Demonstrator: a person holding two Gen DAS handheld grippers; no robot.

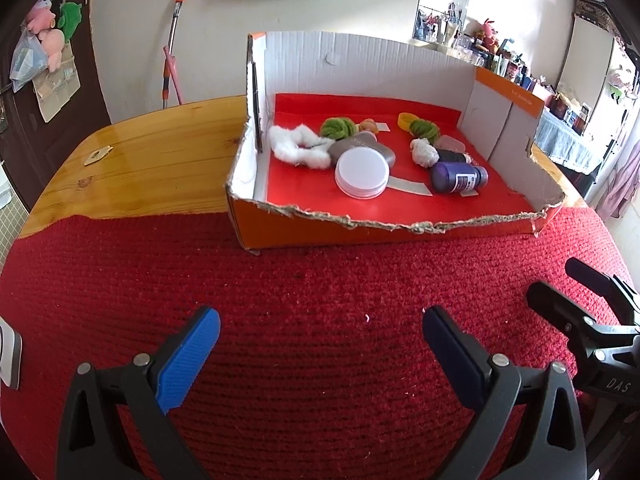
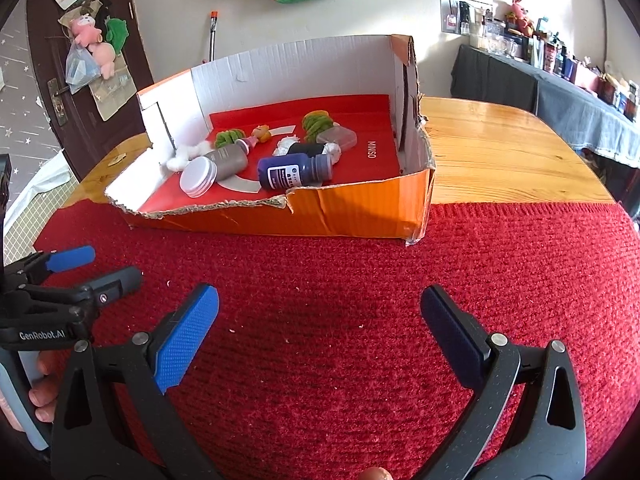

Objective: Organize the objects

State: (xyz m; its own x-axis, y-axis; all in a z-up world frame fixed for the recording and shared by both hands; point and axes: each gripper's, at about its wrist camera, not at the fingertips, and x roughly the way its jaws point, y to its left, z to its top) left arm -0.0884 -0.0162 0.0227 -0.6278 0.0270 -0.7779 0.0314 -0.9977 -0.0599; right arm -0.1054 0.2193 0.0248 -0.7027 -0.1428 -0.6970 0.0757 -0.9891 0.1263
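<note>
Left tongs [image 1: 320, 330] and right tongs [image 2: 319, 306], both apart and empty over red mat [image 1: 280, 280]; risk: snagging cardboard box's [image 2: 352, 208] torn rim, scattering purple bottle [image 2: 284, 171].

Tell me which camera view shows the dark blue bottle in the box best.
The left wrist view: the dark blue bottle lies on its side in full view, cap and label visible. In the right wrist view, the bottle is partly cut off below by the torn front wall of the cardboard box.
</note>
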